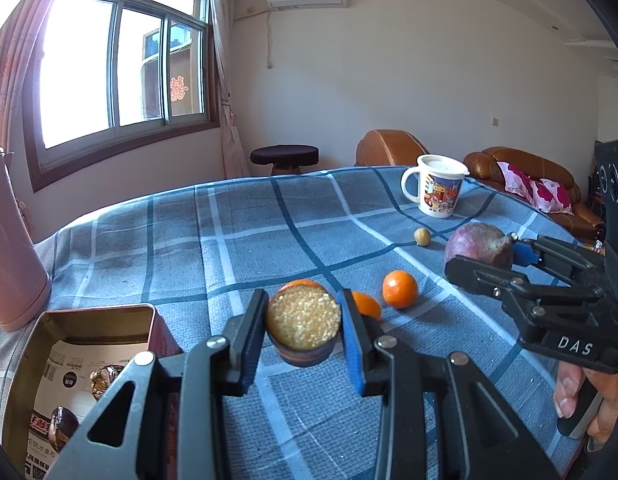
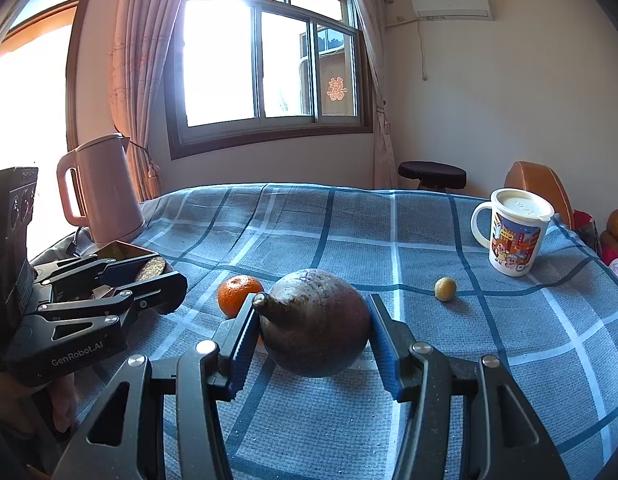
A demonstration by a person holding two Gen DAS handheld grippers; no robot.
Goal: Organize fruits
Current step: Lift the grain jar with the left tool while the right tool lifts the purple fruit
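Observation:
My left gripper (image 1: 303, 326) is shut on a round brown disc with a crumbly yellow top (image 1: 303, 318), held just above the cloth beside an open tin box (image 1: 75, 360). Two oranges (image 1: 399, 289) lie behind it, one half hidden by a finger. My right gripper (image 2: 313, 330) is shut on a large purple-brown pointed fruit (image 2: 315, 322); it also shows in the left wrist view (image 1: 479, 244). One orange (image 2: 239, 294) sits left of it. A small yellow fruit (image 2: 445, 289) lies further right on the cloth.
The table wears a blue checked cloth (image 2: 389, 232). A white cartoon mug with a lid (image 2: 513, 236) stands at the back right. A pink kettle (image 2: 101, 192) stands at the back left. A brown sofa (image 1: 521, 172) and a stool (image 1: 285, 156) lie beyond.

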